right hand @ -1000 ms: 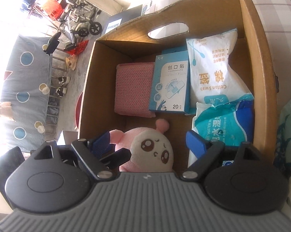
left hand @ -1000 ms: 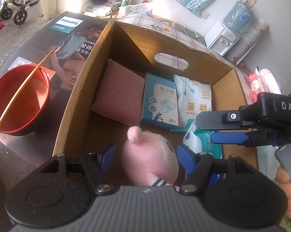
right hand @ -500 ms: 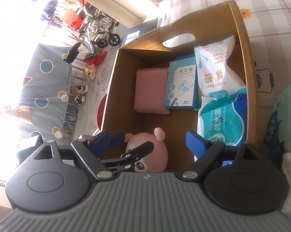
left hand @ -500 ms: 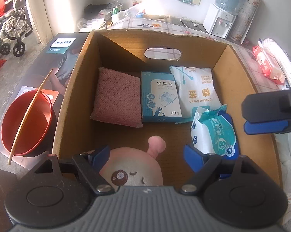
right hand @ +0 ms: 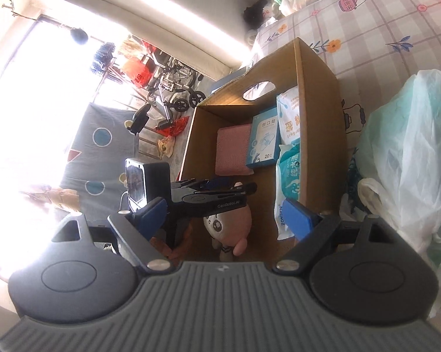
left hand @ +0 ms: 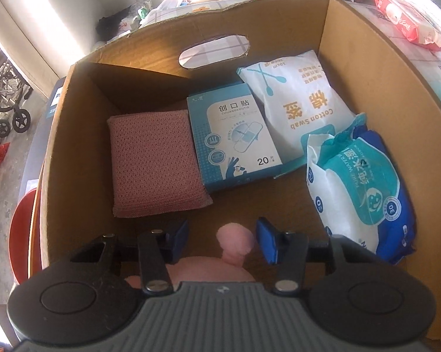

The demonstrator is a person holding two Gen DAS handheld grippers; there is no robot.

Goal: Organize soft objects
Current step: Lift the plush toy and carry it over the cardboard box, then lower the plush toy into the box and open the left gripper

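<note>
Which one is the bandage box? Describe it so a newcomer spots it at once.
Look into the open cardboard box with the oval handle hole. On its floor, between the pink mesh pad and the white cotton swab bag, lies the bandage box. It is the only flat rigid carton there, teal and white, with plasters drawn on it.

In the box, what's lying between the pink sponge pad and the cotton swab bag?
The blue plaster box lies between the pink sponge pad and the cotton swab bag, overlapping the bag's edge. The left wrist view shows it best.

Sunlit window (right hand: pixel 29 94), checked tablecloth (right hand: pixel 396 23), wheelchair (right hand: pixel 173 88)
</note>
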